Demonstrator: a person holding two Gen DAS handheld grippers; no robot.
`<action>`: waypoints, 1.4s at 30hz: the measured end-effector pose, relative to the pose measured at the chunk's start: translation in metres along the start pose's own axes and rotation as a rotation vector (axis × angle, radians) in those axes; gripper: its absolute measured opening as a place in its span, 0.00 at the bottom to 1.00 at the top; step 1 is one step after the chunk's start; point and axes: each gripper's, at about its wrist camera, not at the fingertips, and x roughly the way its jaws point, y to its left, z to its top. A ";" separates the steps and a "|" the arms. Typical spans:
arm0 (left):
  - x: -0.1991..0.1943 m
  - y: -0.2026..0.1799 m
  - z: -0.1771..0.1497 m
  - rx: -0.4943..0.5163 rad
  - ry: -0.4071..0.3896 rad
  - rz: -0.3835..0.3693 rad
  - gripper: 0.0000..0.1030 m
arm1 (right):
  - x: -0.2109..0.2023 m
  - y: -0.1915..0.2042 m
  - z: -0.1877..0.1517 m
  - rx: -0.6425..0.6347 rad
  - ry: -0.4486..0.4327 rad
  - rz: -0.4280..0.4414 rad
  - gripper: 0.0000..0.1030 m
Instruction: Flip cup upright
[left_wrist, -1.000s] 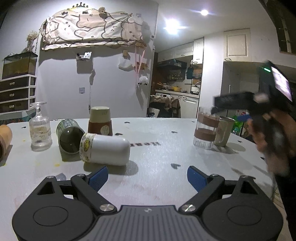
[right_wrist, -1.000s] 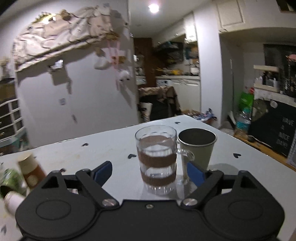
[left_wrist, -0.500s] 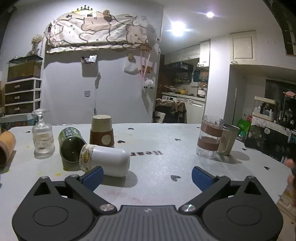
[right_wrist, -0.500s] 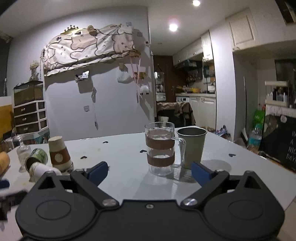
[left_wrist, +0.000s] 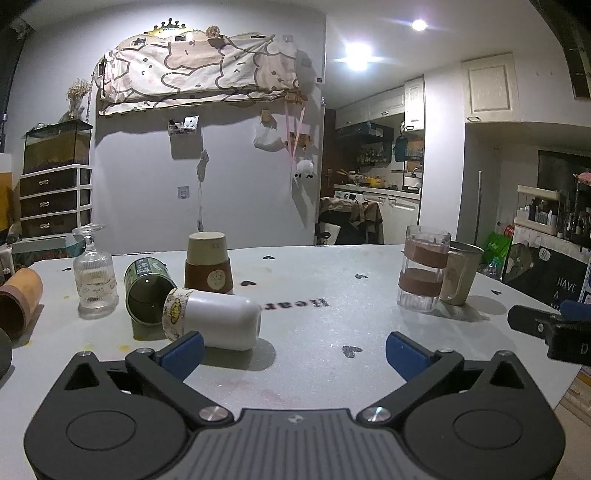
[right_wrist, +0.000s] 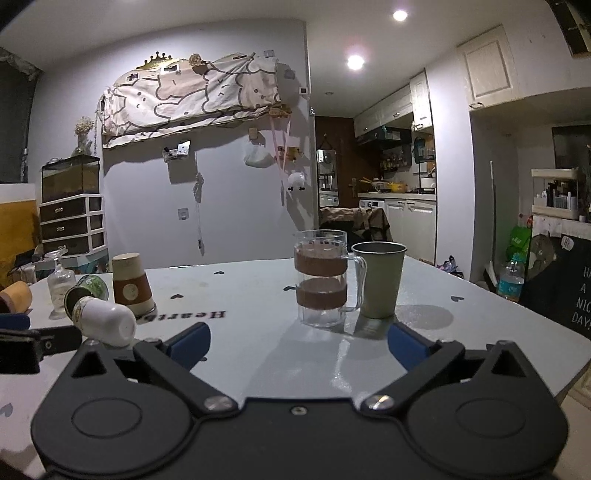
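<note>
A white cup (left_wrist: 216, 323) with a patterned rim band lies on its side on the pale table (left_wrist: 314, 332), just past my left fingertip; it also shows in the right wrist view (right_wrist: 105, 321). A green tin cup (left_wrist: 147, 293) lies on its side behind it. A paper cup with a brown sleeve (left_wrist: 208, 264) stands upside down. My left gripper (left_wrist: 293, 349) is open and empty, low over the table. My right gripper (right_wrist: 299, 341) is open and empty, in front of a glass mug (right_wrist: 321, 278) and a grey-green cup (right_wrist: 380, 280), both upright.
An upturned ribbed glass (left_wrist: 94, 277) and a terracotta cup on its side (left_wrist: 18, 301) sit at the far left. The table edge runs close on the right (right_wrist: 554, 354). The right gripper's tip shows at the right edge of the left wrist view (left_wrist: 554, 325).
Both grippers have pulled back and steadied. The right gripper dropped from the upper right of the left view to the table's right edge.
</note>
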 end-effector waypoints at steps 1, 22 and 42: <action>0.000 0.000 0.000 -0.001 -0.002 0.003 1.00 | -0.001 0.000 0.000 -0.003 -0.003 0.001 1.00; -0.006 -0.005 0.006 0.002 -0.029 0.011 1.00 | -0.006 0.000 0.003 -0.004 -0.010 0.005 1.00; -0.006 -0.005 0.005 0.004 -0.028 0.010 1.00 | -0.006 0.000 0.004 -0.004 -0.007 0.004 1.00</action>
